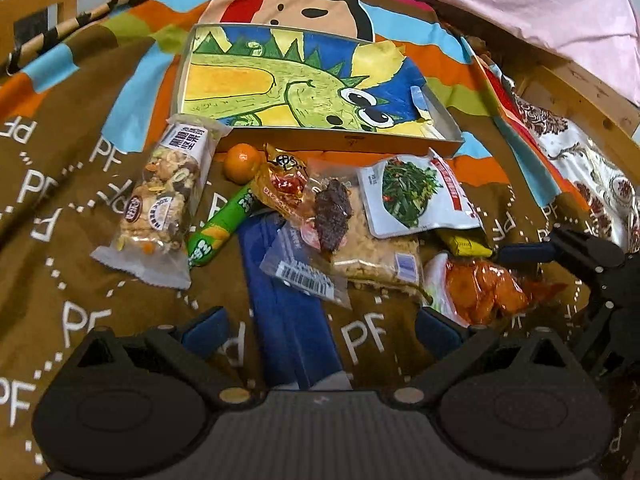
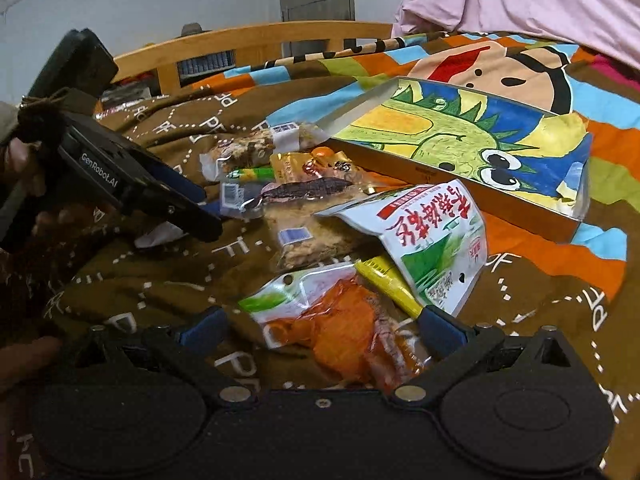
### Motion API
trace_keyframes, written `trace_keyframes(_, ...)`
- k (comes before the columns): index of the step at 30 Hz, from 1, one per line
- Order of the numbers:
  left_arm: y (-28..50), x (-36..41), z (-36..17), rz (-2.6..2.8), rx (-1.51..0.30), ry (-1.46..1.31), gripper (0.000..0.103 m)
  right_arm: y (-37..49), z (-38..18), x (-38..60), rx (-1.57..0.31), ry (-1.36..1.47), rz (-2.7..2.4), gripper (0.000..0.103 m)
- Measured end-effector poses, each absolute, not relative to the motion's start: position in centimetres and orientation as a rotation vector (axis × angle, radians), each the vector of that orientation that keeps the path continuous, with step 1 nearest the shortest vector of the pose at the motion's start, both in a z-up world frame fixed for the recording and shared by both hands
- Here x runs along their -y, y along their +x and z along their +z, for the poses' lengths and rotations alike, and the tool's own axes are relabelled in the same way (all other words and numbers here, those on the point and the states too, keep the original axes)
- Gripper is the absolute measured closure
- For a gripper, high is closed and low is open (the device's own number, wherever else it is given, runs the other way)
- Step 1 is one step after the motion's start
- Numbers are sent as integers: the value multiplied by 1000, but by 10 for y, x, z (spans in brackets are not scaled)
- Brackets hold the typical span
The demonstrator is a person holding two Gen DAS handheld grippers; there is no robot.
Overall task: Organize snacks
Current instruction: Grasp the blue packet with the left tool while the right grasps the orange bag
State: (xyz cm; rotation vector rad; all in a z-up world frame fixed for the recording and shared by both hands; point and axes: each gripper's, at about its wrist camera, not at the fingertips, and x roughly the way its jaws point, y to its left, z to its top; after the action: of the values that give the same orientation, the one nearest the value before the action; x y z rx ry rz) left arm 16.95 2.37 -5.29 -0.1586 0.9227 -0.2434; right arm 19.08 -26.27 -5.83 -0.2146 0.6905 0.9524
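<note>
A flat box (image 1: 348,142) with a dinosaur picture (image 1: 296,84) on its bottom lies on a brown blanket (image 1: 72,208). Only the picture shows inside it. All the snacks sit in a heap on the blanket, just in front of the box.

Close to the box's front wall is a small orange (image 1: 241,161). Left of it lies a clear nut bag (image 1: 160,204). A green stick pack (image 1: 218,226) and a gold candy bag (image 1: 280,188) touch each other beside the orange. A dark meat strip (image 1: 332,216) lies on top of a pale crumbly pack (image 1: 376,256). A white bag with green veggies (image 1: 416,194) leans over a yellow pack (image 1: 464,244). Farthest from the box is an orange snack bag (image 2: 344,328).

The left gripper (image 1: 320,328) is spread wide, above a blue pack (image 1: 288,312), holding nothing. The right gripper (image 2: 320,328) is spread wide too, with the orange snack bag between its fingers, not pinched.

A pink sheet (image 1: 520,4) and a wooden bed rail (image 2: 248,46) are behind the box.
</note>
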Motion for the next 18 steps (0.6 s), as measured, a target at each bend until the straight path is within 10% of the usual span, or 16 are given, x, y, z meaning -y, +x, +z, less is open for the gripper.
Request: trace_keyframes(18, 189, -41, -63, -225, -940, -249, 26, 201, -61, 268, -719, -224, 1010, 15)
